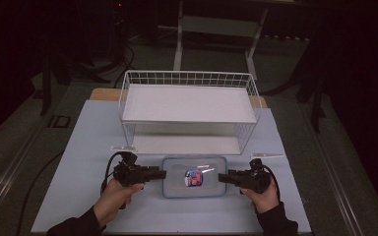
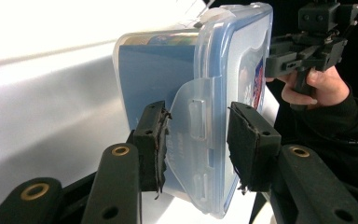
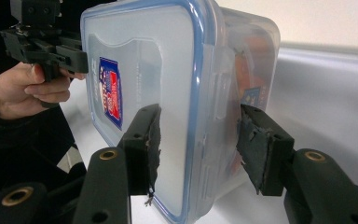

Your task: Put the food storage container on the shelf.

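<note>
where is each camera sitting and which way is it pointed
High view: above the person's side, facing forward and down on the table, wire shelf and lidded box; both hands show.
Left gripper view: on the left gripper, facing the box's end latch; its fingers show.
Right gripper view: on the right gripper, facing the opposite end; its fingers show.
Both gripper views share the box and the opposite hand.

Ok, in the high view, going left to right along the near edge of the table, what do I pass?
Left gripper → lidded container → right gripper.
</note>
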`<state>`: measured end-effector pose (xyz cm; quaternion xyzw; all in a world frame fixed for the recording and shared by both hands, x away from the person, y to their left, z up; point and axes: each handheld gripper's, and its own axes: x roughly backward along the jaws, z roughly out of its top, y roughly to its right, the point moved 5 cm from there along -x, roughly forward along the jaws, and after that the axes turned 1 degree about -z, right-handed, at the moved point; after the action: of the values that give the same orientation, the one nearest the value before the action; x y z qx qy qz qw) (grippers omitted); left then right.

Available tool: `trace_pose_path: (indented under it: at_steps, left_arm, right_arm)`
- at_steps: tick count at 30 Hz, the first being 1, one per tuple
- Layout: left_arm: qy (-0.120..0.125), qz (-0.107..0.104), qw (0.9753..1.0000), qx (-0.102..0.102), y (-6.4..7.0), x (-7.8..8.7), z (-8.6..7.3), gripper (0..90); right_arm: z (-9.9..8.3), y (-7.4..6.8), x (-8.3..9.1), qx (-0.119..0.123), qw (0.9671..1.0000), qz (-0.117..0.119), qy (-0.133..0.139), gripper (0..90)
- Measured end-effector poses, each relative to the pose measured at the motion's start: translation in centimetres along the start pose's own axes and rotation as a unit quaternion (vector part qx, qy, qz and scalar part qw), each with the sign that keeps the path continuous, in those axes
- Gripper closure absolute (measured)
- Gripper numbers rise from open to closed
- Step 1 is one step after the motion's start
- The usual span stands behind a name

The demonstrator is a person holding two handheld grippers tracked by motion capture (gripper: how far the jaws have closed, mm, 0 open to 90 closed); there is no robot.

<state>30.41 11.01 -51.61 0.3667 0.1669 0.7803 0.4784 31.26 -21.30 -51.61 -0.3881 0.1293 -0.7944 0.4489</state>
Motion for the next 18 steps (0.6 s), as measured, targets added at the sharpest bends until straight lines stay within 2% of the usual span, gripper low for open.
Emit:
trace_pose_path:
  at_steps: [5,7,11,15,18]
  left_arm:
    - [0.030,0.014,0.9994,-0.014,-0.1,0.3,1.5,57.5]
    - [0.038,0.017,0.9991,-0.014,-0.3,0.3,2.1,57.4]
    - [0.045,0.031,0.9983,-0.022,-0.7,0.2,3.0,56.5]
    - [0.057,0.033,0.9975,-0.027,-1.2,-0.1,3.8,56.3]
    - [0.070,0.048,0.9957,-0.038,-1.5,-0.5,4.4,55.6]
  right_arm:
    - [1.3,0.1,-0.1,0.000,0.9999,0.000,0.015,50.4]
    - [1.9,0.2,-0.2,0.001,0.9998,-0.001,0.020,50.4]
    - [2.9,0.5,-0.6,0.004,0.9997,-0.005,0.025,50.4]
    - [4.0,0.9,-0.7,0.007,0.9994,-0.009,0.033,50.4]
    - [4.7,1.4,-0.9,0.009,0.9991,-0.012,0.040,50.3]
